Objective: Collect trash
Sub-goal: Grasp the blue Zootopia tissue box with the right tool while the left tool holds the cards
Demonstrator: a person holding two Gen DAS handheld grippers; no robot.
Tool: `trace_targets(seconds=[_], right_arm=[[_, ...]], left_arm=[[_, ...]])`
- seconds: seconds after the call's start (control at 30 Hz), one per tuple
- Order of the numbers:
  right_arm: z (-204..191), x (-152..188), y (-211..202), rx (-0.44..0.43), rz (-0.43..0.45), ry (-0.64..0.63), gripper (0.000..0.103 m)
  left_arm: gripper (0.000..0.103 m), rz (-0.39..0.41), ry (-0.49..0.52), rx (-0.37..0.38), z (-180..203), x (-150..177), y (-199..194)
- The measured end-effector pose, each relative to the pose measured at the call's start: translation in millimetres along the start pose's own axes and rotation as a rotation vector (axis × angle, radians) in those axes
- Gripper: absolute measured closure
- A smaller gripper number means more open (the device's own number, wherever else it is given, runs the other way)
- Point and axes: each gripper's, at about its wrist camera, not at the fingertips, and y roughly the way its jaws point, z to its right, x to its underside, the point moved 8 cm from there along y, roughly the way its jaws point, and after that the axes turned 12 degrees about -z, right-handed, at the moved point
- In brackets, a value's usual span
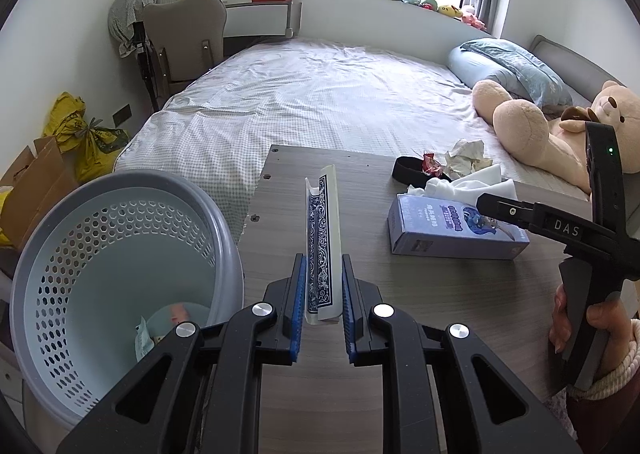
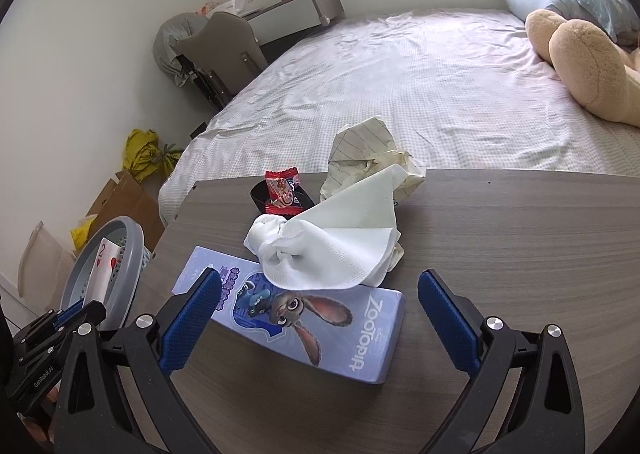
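My left gripper [image 1: 323,282] is shut on a playing card [image 1: 322,238] with a blue patterned back, held edge-up above the table, right of the grey-blue perforated bin [image 1: 120,274]. The bin holds some trash at its bottom. The right wrist view shows the card's two-of-hearts face [image 2: 105,266] in front of the bin [image 2: 128,254]. My right gripper [image 2: 320,318] is open and empty above the Zootopia tissue box [image 2: 304,318]. A white tissue [image 2: 332,238], crumpled lined paper [image 2: 368,150] and a red candy wrapper [image 2: 283,190] lie on the table beyond it.
The grey wood table [image 2: 500,254] stands against a bed [image 1: 320,94] with a large teddy bear [image 1: 540,126] and a blue pillow. A black object [image 1: 408,170] lies under the wrapper. A chair, cardboard boxes and yellow bags [image 1: 80,130] stand at left.
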Motion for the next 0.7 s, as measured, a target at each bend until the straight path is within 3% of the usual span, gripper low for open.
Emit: trace_targets(seconds=[0.4,0.7], right_arm=[[-32.5,35.9,-11.8,-0.052,-0.025,-0.081,0.006],[-82.6,76.5,-16.4,-0.133,-0.055,-0.113,0.006]], left_arm=[[0.087,0.023,-0.025,-0.003,-11.1,-2.2,-12.5],[0.087,0.046,-0.042,-0.013,-21.2,4.2,-28.3]])
